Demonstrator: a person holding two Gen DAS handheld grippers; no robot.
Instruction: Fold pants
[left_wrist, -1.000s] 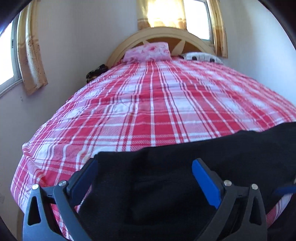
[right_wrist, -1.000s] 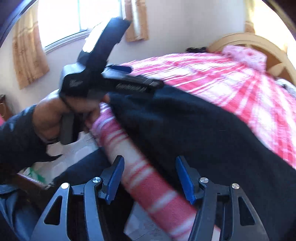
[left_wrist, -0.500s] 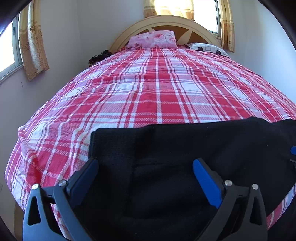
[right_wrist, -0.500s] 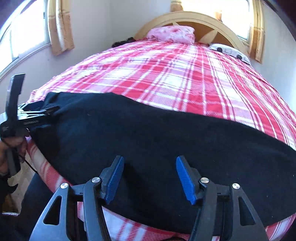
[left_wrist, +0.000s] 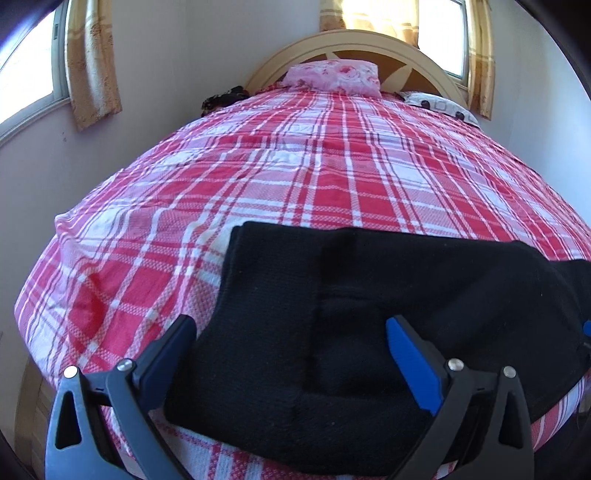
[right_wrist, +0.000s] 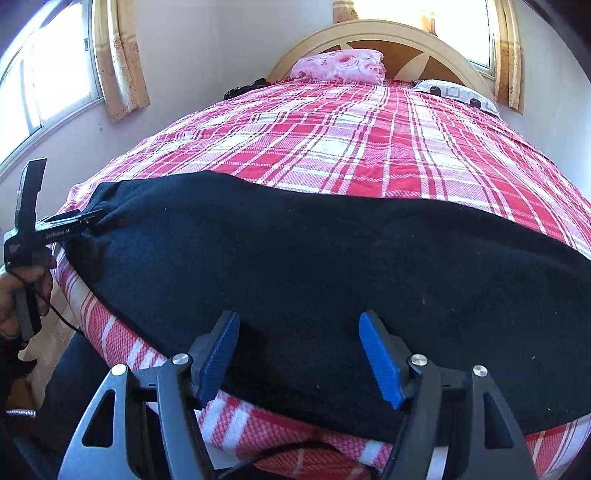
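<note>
Pants (right_wrist: 314, 266) flat on bed (right_wrist: 369, 147) — right claw (right_wrist: 299, 354) opening, empty.

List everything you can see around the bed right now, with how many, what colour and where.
Pants: one, black, spread across the foot of the bed.
Bedspread: one, red and white plaid, covering the bed.
Pillows: two, pink floral and white patterned, at the headboard.
Headboard: one, cream, arched.
Curtains: tan, at the windows.
Left gripper: black with blue pads, open over the pants.
Right gripper: same colours, jaws opening above the pants.
</note>
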